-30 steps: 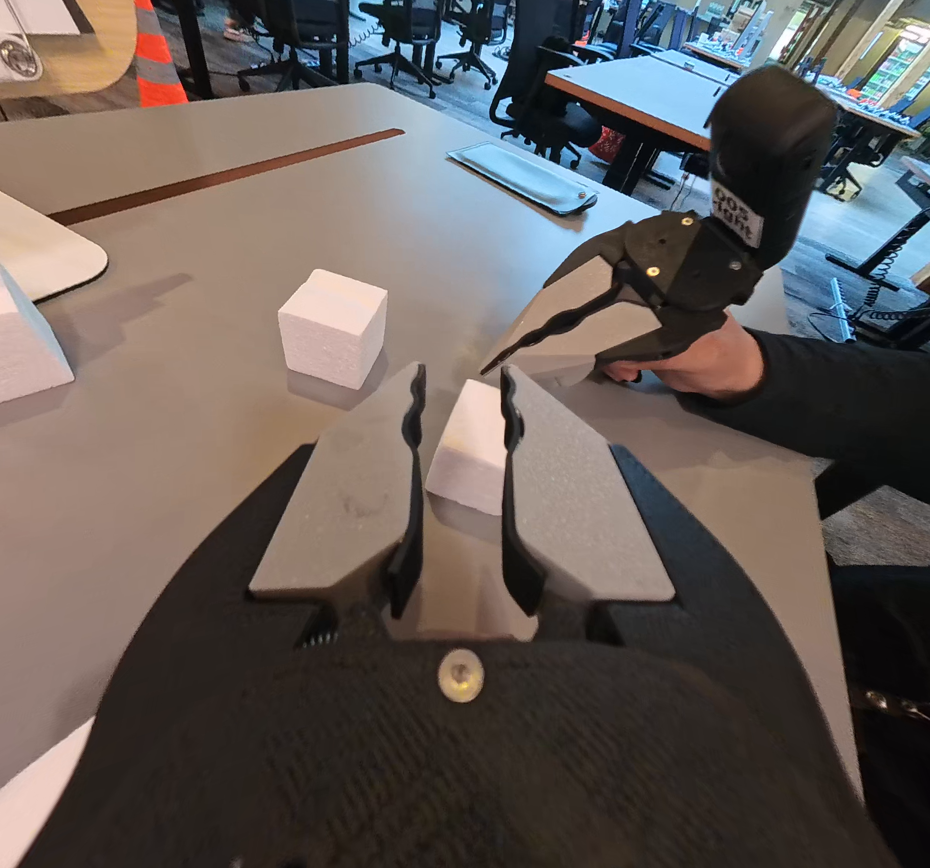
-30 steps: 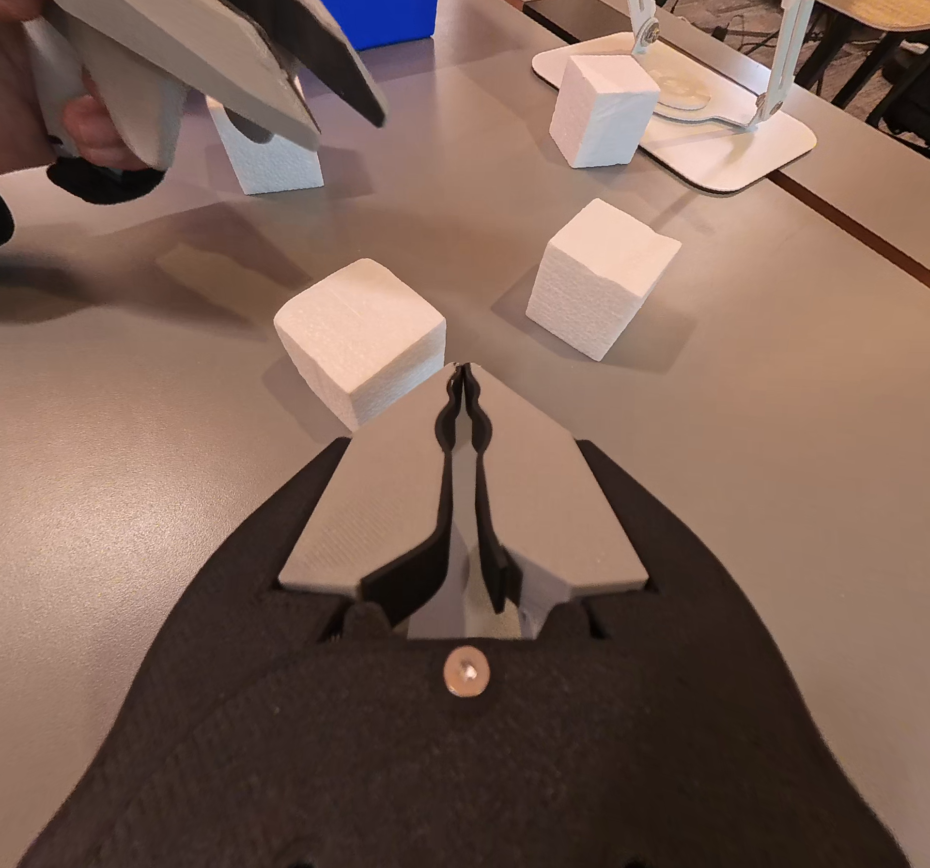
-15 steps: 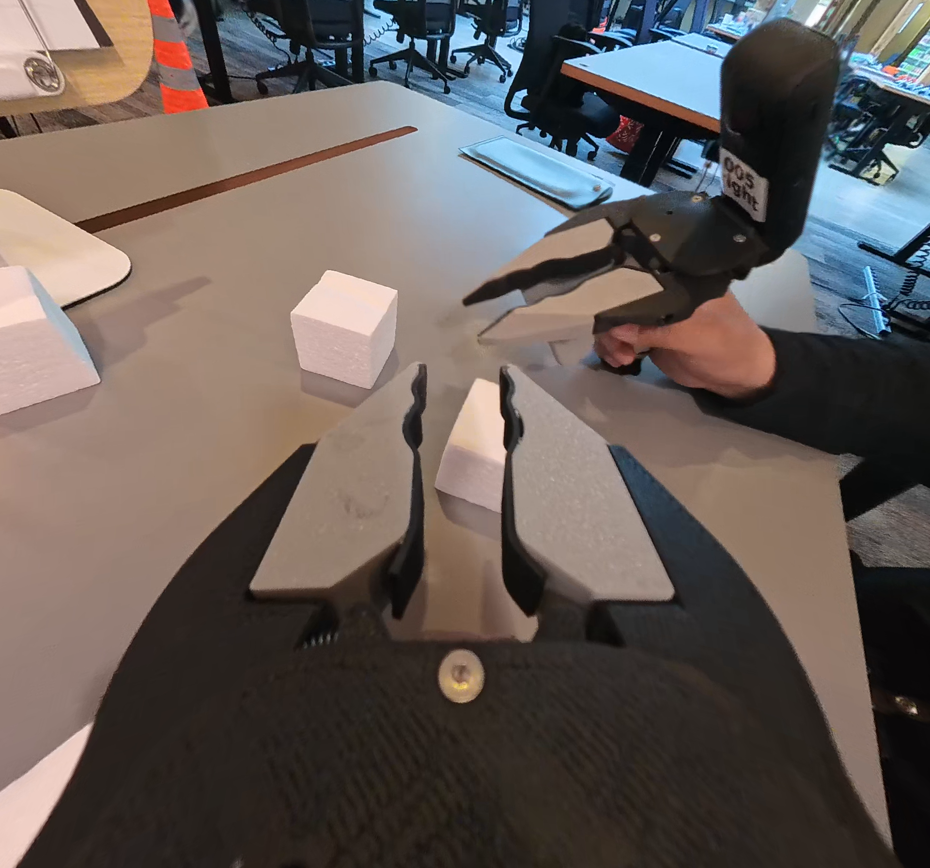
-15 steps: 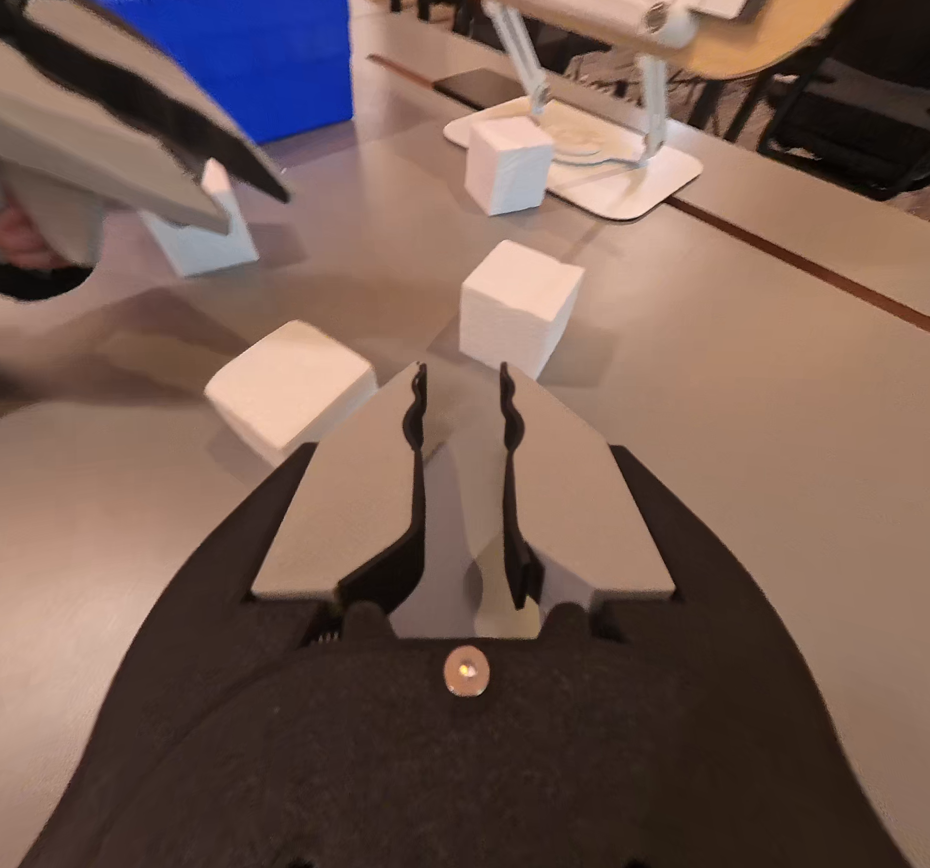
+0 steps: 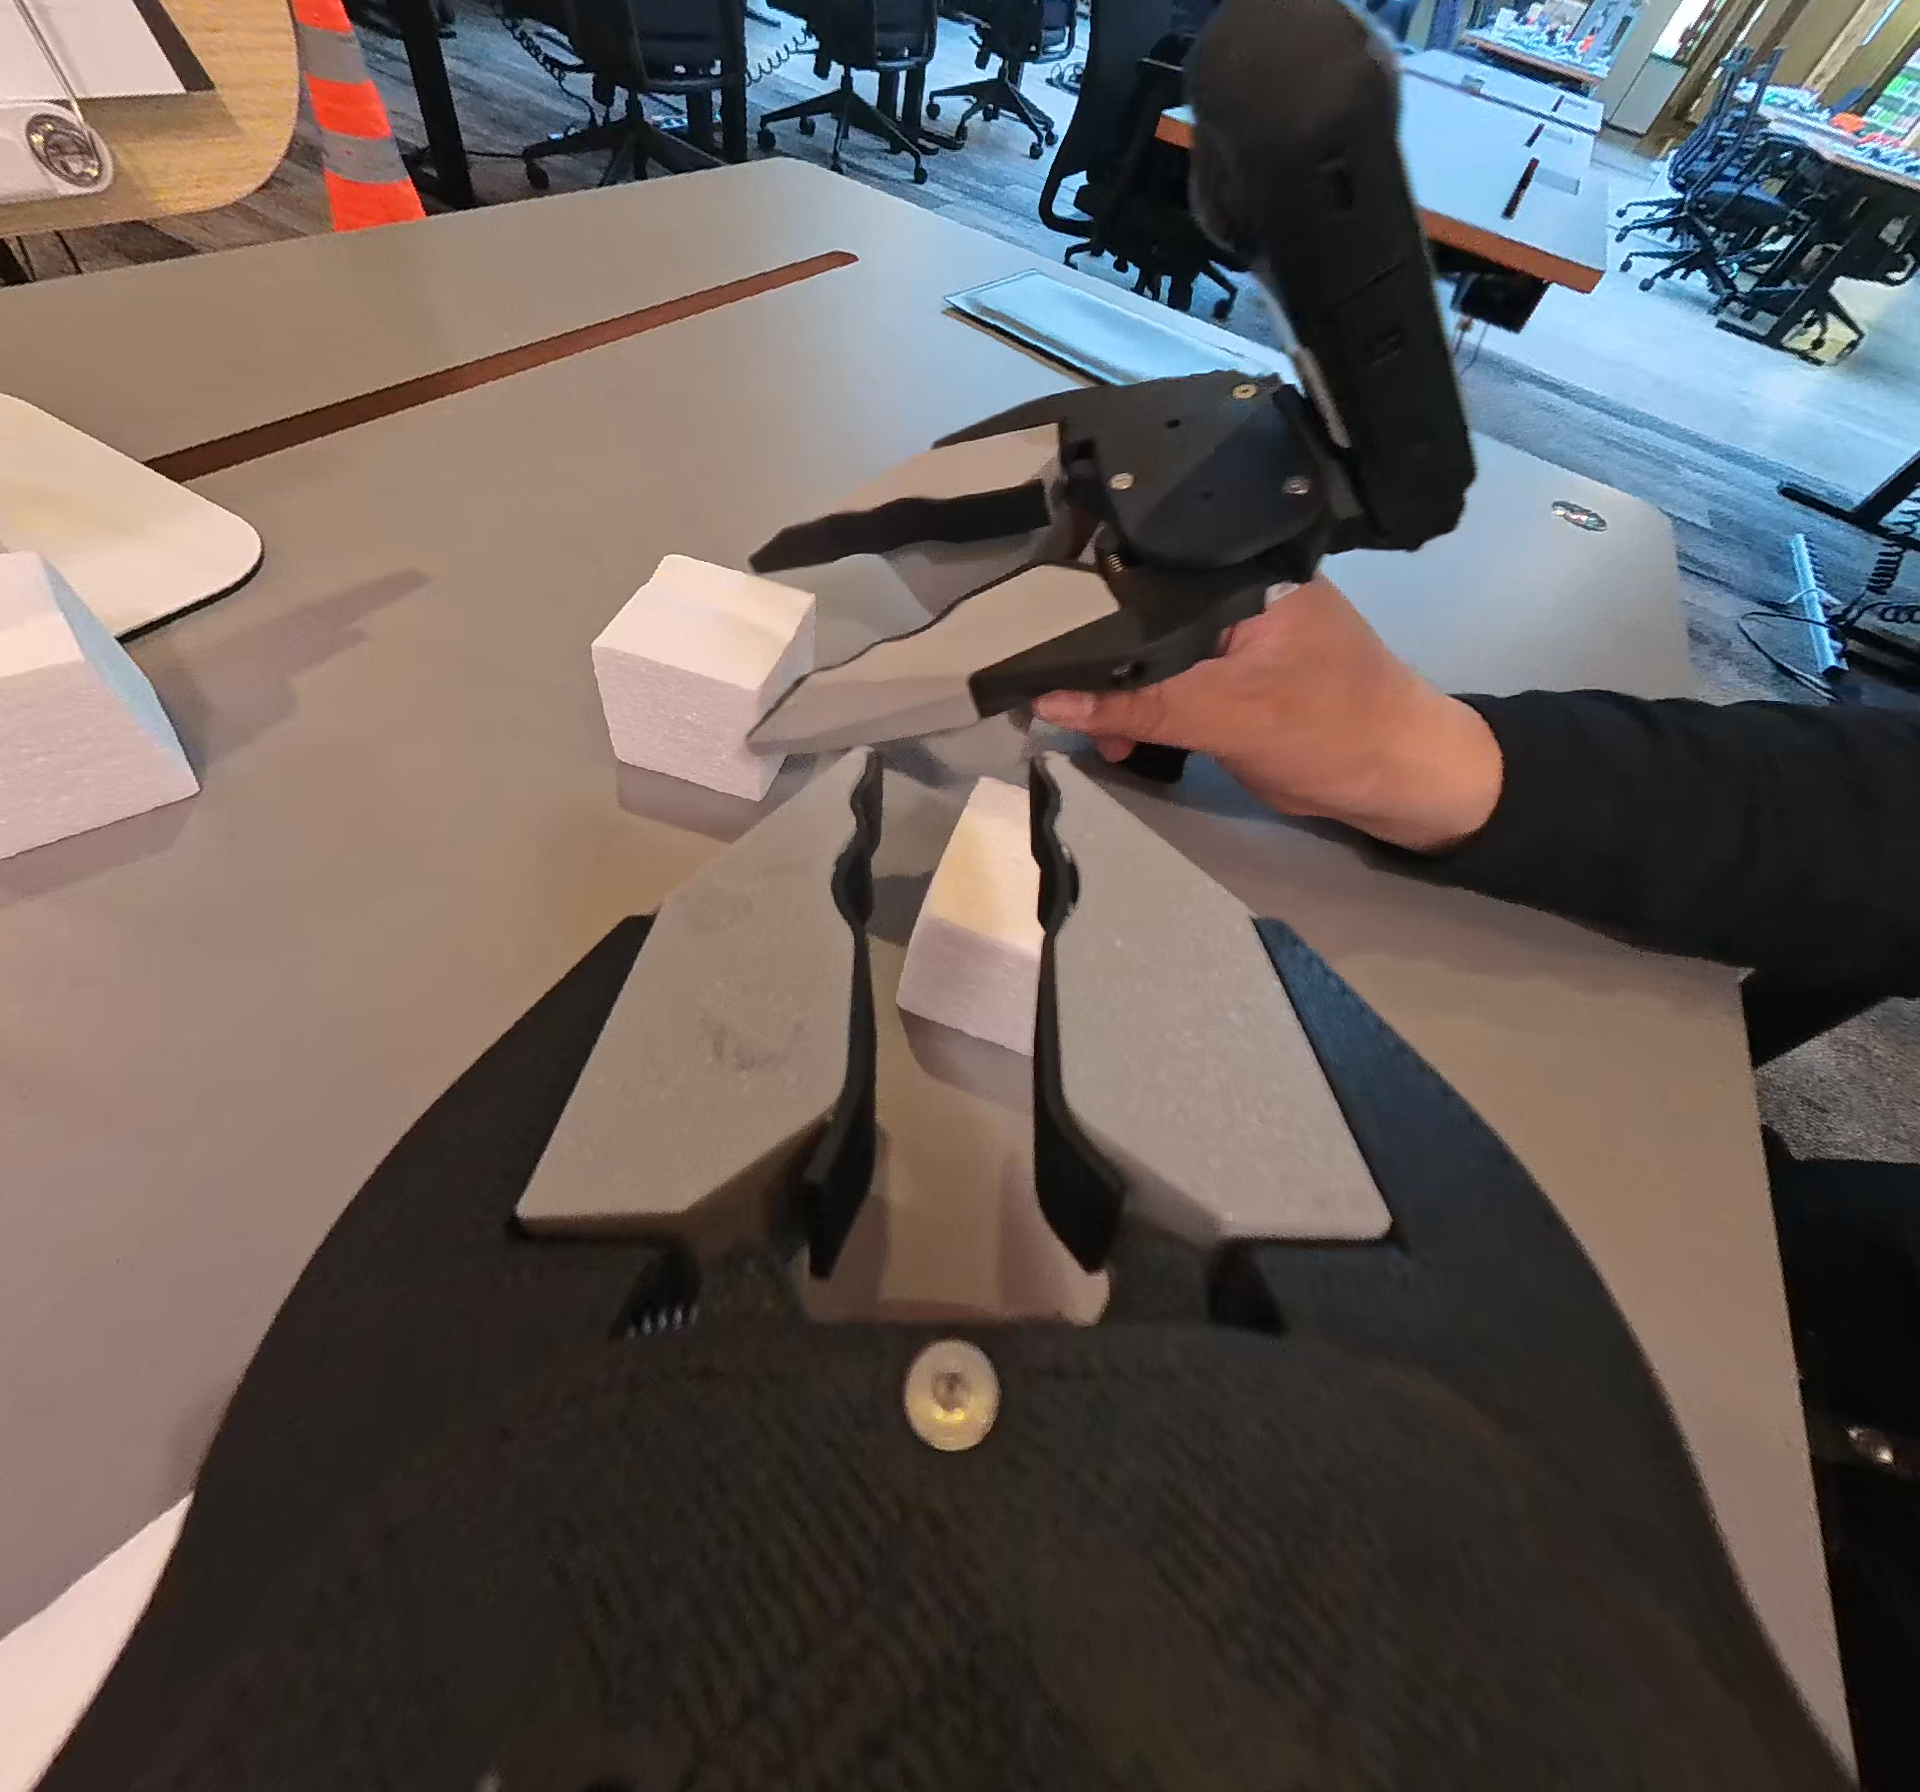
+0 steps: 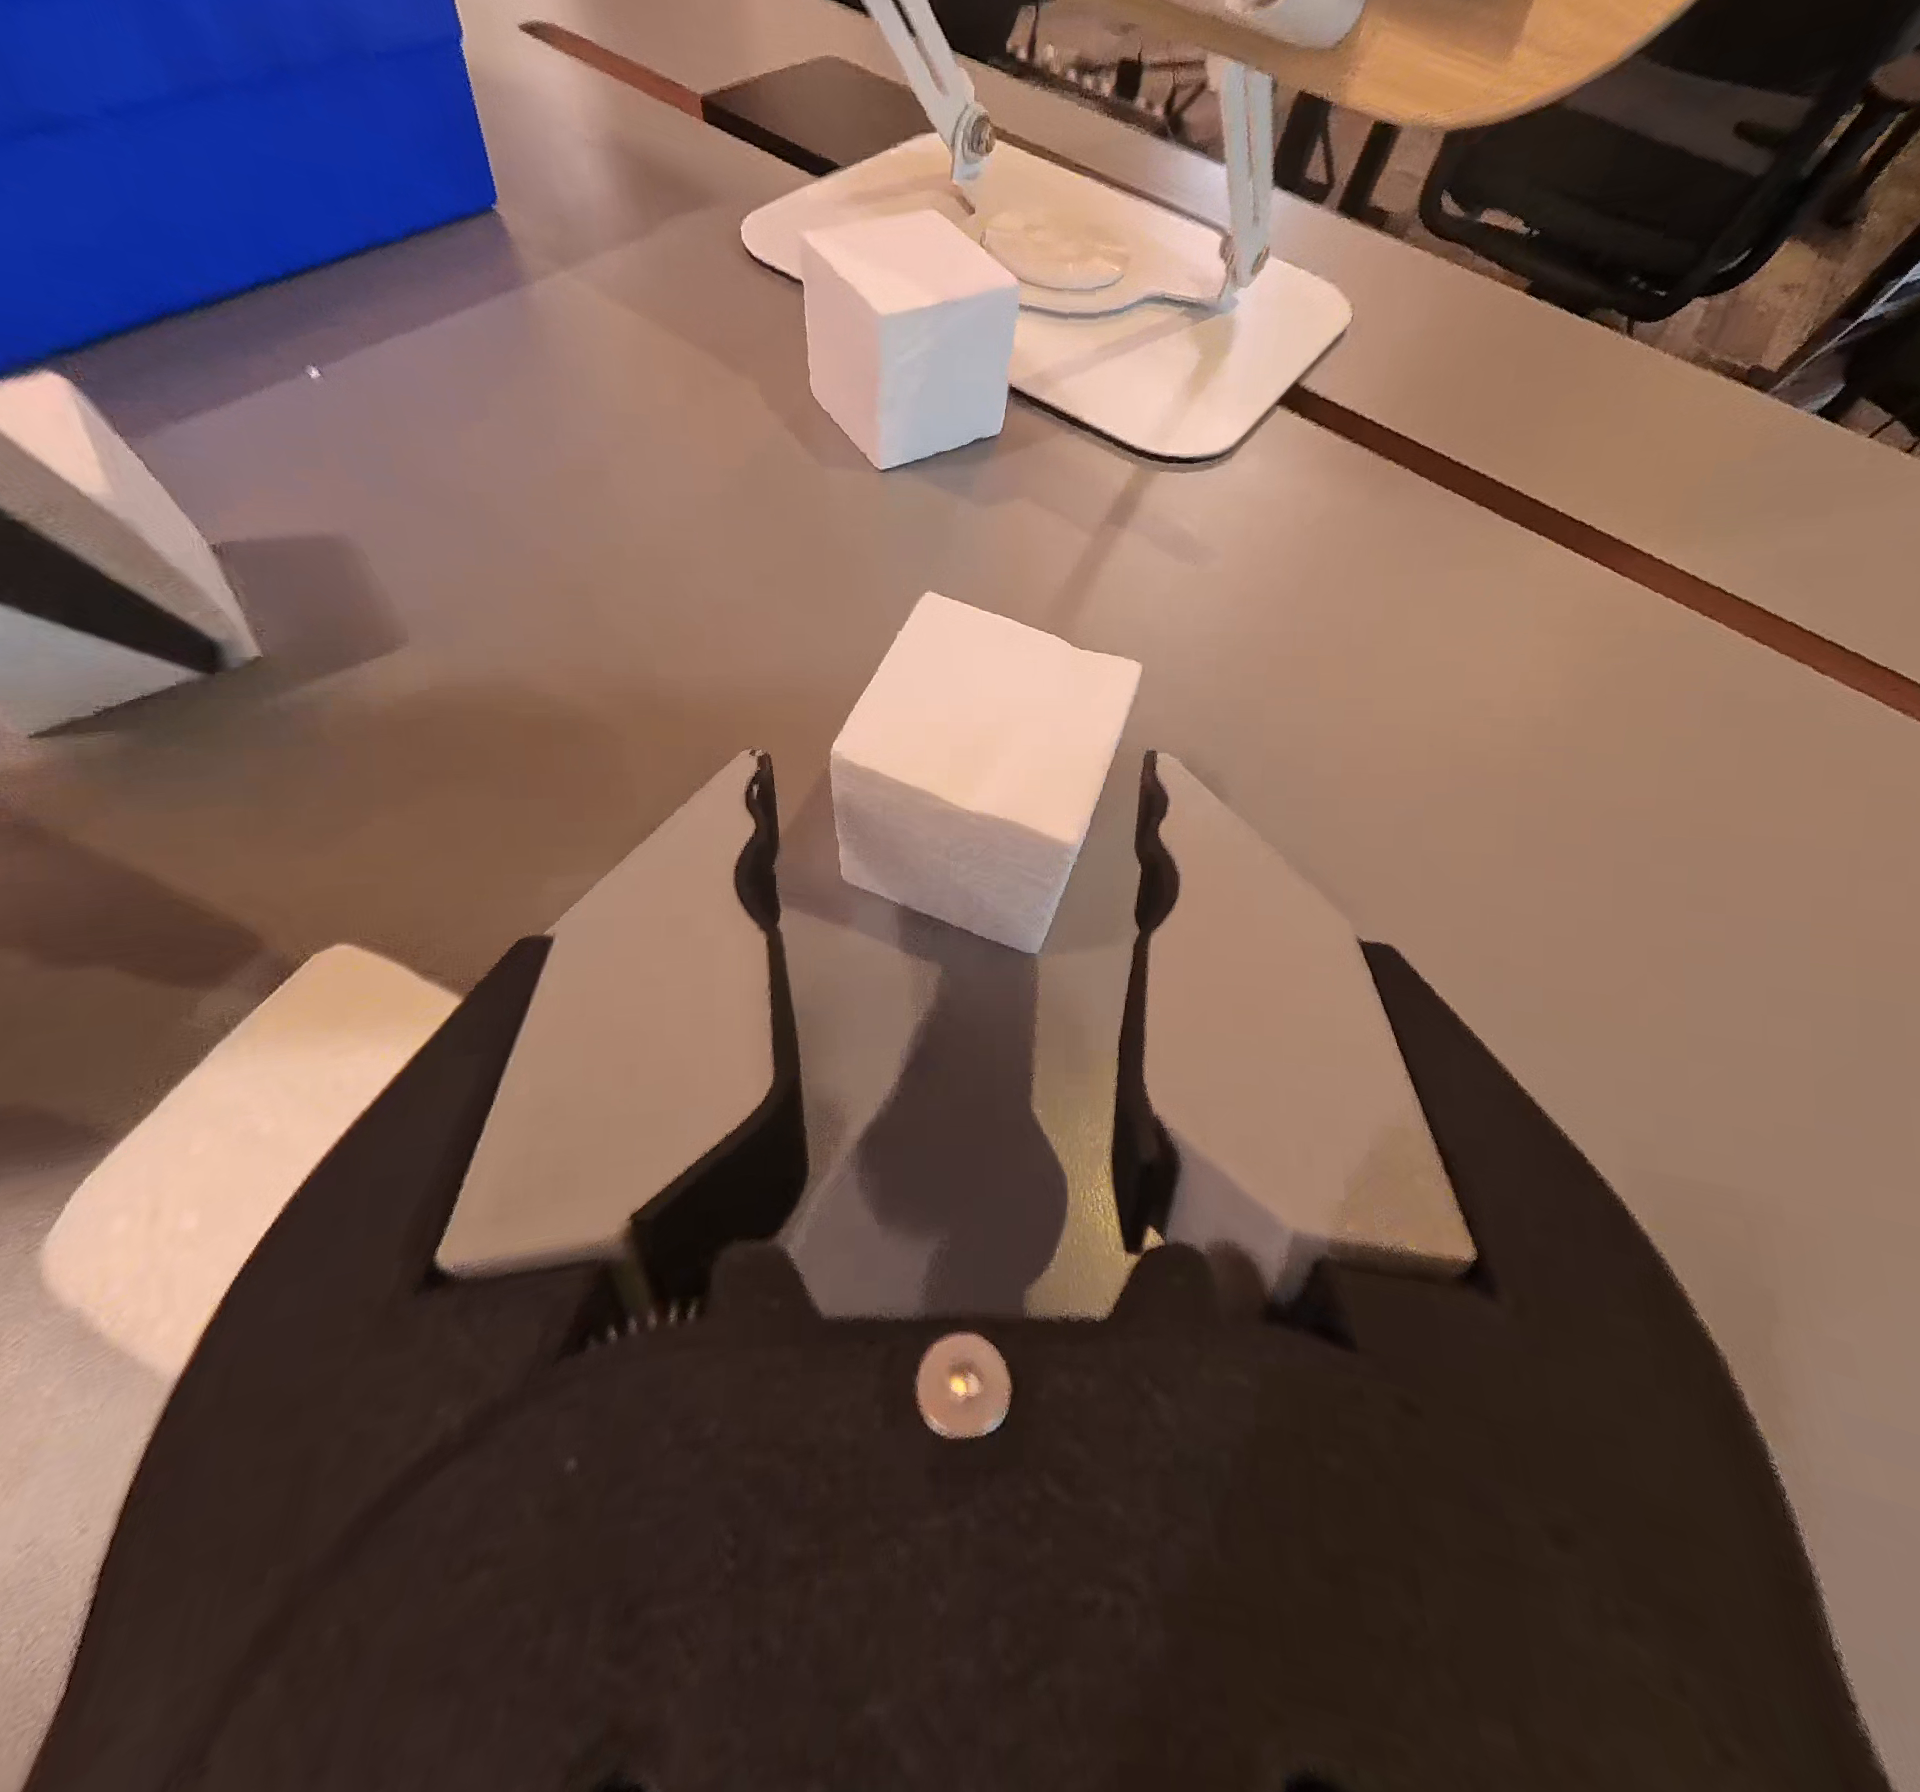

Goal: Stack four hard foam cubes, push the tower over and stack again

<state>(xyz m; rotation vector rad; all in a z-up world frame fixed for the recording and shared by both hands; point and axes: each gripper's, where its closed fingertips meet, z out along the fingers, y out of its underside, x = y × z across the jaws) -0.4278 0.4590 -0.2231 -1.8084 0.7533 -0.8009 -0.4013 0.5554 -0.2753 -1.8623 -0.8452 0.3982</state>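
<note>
Spreading wide at centre frame, right gripper [image 6: 954,776] flanking a white cube [image 6: 982,771] without touching; left gripper [image 5: 954,786] gaping too, framing a second cube [image 5: 982,921]; sitting upper centre, third cube [image 6: 906,336] touching white stand base [image 6: 1164,360].

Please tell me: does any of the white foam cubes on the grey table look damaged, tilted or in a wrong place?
Nothing looks damaged. The white foam cubes lie scattered and apart on the grey table, none stacked. One cube rests against the white stand base. The open right gripper faces another cube.
</note>
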